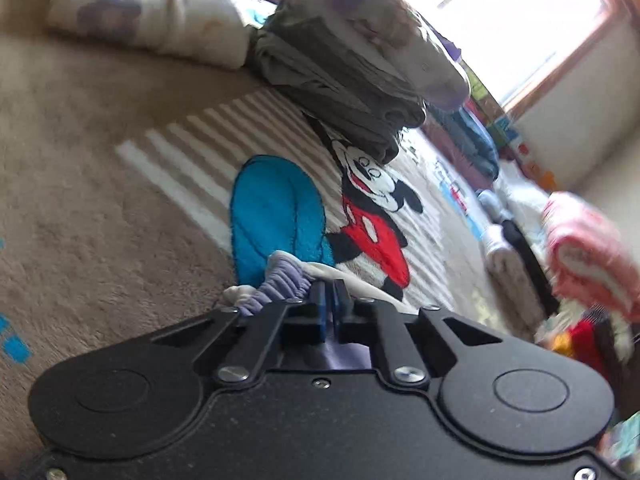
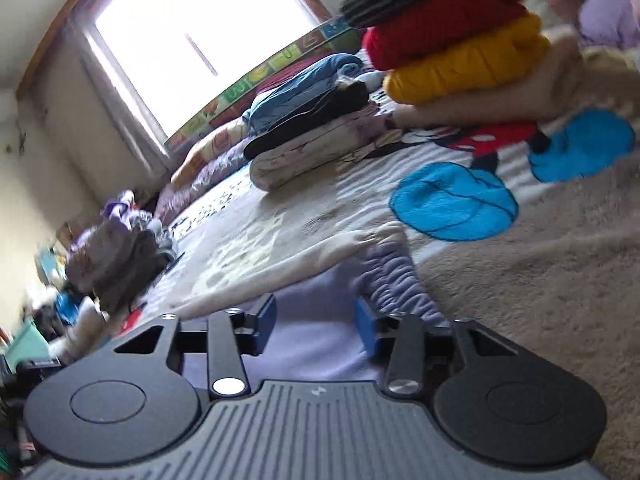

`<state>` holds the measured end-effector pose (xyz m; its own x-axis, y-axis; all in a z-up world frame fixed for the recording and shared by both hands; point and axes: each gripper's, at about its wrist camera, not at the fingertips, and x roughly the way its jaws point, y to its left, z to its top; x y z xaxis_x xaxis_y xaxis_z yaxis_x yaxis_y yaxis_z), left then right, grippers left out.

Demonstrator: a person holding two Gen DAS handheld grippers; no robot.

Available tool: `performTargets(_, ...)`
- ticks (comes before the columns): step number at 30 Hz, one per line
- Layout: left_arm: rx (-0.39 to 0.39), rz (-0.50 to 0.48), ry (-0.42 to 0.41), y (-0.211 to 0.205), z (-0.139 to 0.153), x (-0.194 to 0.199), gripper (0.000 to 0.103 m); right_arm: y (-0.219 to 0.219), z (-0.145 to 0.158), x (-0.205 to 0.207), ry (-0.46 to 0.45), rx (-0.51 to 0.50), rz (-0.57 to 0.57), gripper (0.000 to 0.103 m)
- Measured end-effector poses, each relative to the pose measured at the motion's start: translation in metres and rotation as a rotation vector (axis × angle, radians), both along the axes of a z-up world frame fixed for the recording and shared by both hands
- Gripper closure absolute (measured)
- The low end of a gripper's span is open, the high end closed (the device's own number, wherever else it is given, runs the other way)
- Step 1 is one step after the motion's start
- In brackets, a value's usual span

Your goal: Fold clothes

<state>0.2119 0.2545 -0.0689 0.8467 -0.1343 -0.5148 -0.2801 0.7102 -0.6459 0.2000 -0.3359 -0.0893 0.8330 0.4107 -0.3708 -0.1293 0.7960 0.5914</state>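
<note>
left wrist view: left gripper (image 1: 329,292), blue pads pressed together, clamps the ribbed lavender waistband of the garment (image 1: 280,284) over the plush cartoon rug (image 1: 80,208).
right wrist view: right gripper (image 2: 316,322) stands released, pads apart, above the garment (image 2: 312,280); its cream fabric stretches away toward the window (image 2: 192,40).

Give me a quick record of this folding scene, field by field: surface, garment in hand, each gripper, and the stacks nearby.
surface: cartoon-mouse blanket
garment: cream piece with lavender ribbed cuff, lying on the blanket
left gripper: shut on the garment by the cuff
right gripper: open, jaws either side of lavender fabric
folded stack: black, red, yellow and tan
other stack: grey-olive clothes
</note>
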Motion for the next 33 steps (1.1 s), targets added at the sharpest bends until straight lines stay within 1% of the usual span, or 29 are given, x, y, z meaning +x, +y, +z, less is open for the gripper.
performTargets(1,-0.011,-0.001,-0.011,0.002,0.000,-0.003,0.097,0.000,-0.001,0.000,-0.005,0.005,-0.001,0.063)
performTargets(4,-0.004,-0.005,-0.060,0.000,0.009,-0.014,0.096,0.000,0.004,-0.010,-0.050,0.001,-0.018,0.058)
performTargets(5,0.016,0.011,-0.084,-0.002,0.013,-0.019,0.096,0.000,0.007,-0.014,-0.067,-0.002,-0.026,0.056)
performTargets(6,0.043,0.033,-0.111,-0.007,0.019,-0.024,0.093,0.000,0.009,-0.018,-0.084,-0.004,-0.033,0.055)
performTargets(7,0.068,0.055,-0.141,-0.010,0.025,-0.032,0.082,0.000,0.012,-0.021,-0.101,-0.007,-0.040,0.050)
performTargets(8,0.084,0.082,-0.166,-0.012,0.029,-0.041,0.065,0.000,0.014,-0.025,-0.118,-0.010,-0.047,0.048)
performTargets(9,0.086,0.120,-0.180,-0.012,0.031,-0.052,0.059,-0.001,0.016,-0.029,-0.131,-0.003,-0.060,0.048)
performTargets(11,0.072,0.195,-0.191,-0.010,0.032,-0.072,0.056,-0.011,0.019,-0.036,-0.137,0.039,-0.102,0.046)
performTargets(13,0.037,0.247,-0.172,-0.007,0.033,-0.091,0.053,-0.023,0.017,-0.042,-0.111,0.075,-0.153,0.046)
performTargets(15,-0.006,0.279,-0.166,-0.003,0.034,-0.107,0.044,-0.034,0.013,-0.048,-0.078,0.113,-0.195,0.046)
performTargets(18,-0.094,0.308,-0.148,0.005,0.032,-0.125,0.041,-0.047,0.001,-0.055,-0.023,0.193,-0.223,0.041)
performTargets(21,-0.190,0.292,-0.087,0.005,0.021,-0.135,0.040,-0.054,-0.011,-0.057,0.022,0.240,-0.216,0.041)
performTargets(24,-0.264,0.257,-0.035,-0.001,0.011,-0.135,0.040,-0.053,-0.013,-0.056,0.025,0.220,-0.188,0.041)
performTargets(27,-0.256,0.245,-0.013,-0.006,0.011,-0.124,0.038,-0.048,-0.012,-0.053,0.025,0.188,-0.158,0.037)
performTargets(28,-0.256,0.241,-0.009,-0.007,0.011,-0.119,0.035,-0.046,-0.011,-0.052,0.025,0.176,-0.149,0.035)
performTargets(30,-0.247,0.235,0.009,-0.007,0.014,-0.107,0.034,-0.042,-0.010,-0.049,0.027,0.142,-0.131,0.034)
performTargets(33,-0.172,0.219,0.046,-0.010,0.018,-0.085,0.034,-0.034,-0.009,-0.044,0.025,0.074,-0.109,0.034)
